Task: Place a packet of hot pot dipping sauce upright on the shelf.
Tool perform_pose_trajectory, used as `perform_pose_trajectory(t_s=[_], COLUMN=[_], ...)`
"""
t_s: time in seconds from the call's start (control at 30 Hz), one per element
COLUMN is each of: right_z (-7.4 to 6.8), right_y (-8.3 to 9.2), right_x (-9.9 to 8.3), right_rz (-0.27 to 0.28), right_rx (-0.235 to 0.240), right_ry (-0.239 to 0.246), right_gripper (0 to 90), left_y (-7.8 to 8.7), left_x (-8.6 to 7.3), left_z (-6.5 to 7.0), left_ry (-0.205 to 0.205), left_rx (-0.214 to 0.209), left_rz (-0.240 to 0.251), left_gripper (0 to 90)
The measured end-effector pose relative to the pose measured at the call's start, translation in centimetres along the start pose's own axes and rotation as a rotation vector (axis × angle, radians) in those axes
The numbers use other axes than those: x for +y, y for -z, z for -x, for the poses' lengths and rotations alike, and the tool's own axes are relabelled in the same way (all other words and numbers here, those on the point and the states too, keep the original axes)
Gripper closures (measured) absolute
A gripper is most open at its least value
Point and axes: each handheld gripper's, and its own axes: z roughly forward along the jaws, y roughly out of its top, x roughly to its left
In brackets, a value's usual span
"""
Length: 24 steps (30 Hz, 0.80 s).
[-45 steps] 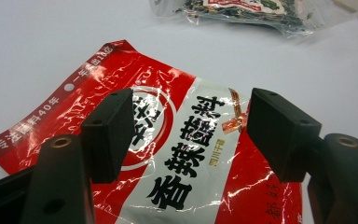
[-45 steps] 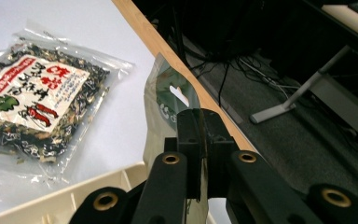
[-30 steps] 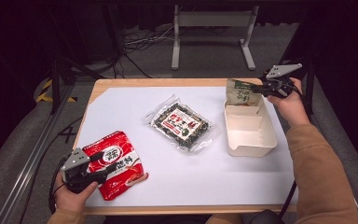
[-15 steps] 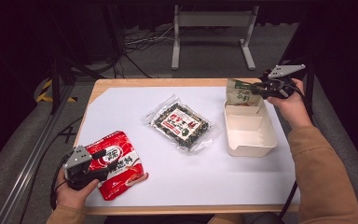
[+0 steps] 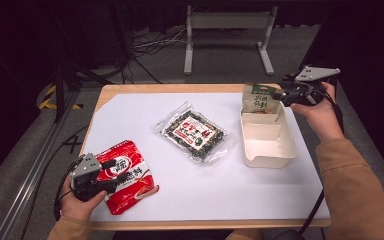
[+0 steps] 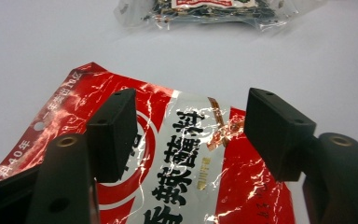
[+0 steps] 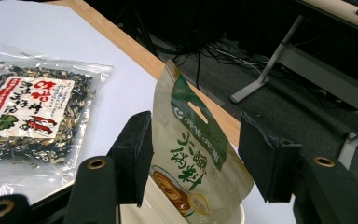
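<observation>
The cream tray (image 5: 268, 145) at 3 o'clock on the white table (image 5: 280, 190) holds 1 item: a green pouch (image 5: 260, 98) standing upright at its far end. The right gripper (image 5: 279, 95) hovers at the pouch's top, jaws apart on either side, seemingly not touching it. At 7 o'clock, the left gripper (image 5: 111, 176) sits wide open over a red packet (image 6: 186, 163) lying flat. A clear seaweed bag (image 5: 196, 132) lies centre, outside the tray.
</observation>
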Motion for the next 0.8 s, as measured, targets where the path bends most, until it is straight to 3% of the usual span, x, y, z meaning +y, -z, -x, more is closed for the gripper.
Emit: perform_pose_trajectory(t_s=[0.07, 0.13, 0.27, 0.33, 0.47, 0.7, 0.8], right_z=[-0.3, -0.6, -2.1, -2.4, -4.4, -7.1, -8.3], right_y=[0.6, 1.1, 2.6, 2.9, 3.6, 3.5, 3.3], right_x=[0.2, 0.3, 0.6, 0.6, 0.8, 1.0, 1.0], right_rz=[0.003, 0.013, 0.056, 0.068, 0.061, 0.076, 0.086], right_rx=[-0.005, -0.002, -0.024, -0.024, 0.019, 0.089, 0.125], right_ry=[0.002, 0.000, -0.031, -0.039, -0.043, -0.031, -0.043], right_gripper=[43.8, 43.2, 40.6, 40.8, 40.6, 40.9, 40.9], left_y=[0.1, 0.1, 0.4, 0.5, 0.5, 0.7, 0.8], left_x=[0.3, 0.4, 1.0, 1.0, 0.9, 0.9, 0.8], left_z=[-0.5, -0.7, -1.4, -1.7, -2.4, -3.4, -4.1], left_ry=[0.032, 0.037, 0.035, 0.033, 0.037, 0.047, 0.071], left_rx=[-0.005, 0.001, 0.072, 0.087, 0.125, 0.143, 0.159], left_rz=[-0.012, -0.018, -0.013, 0.001, 0.016, 0.033, 0.046], left_gripper=[32.3, 29.1, 22.3, 19.0, 14.4, 20.5, 23.0])
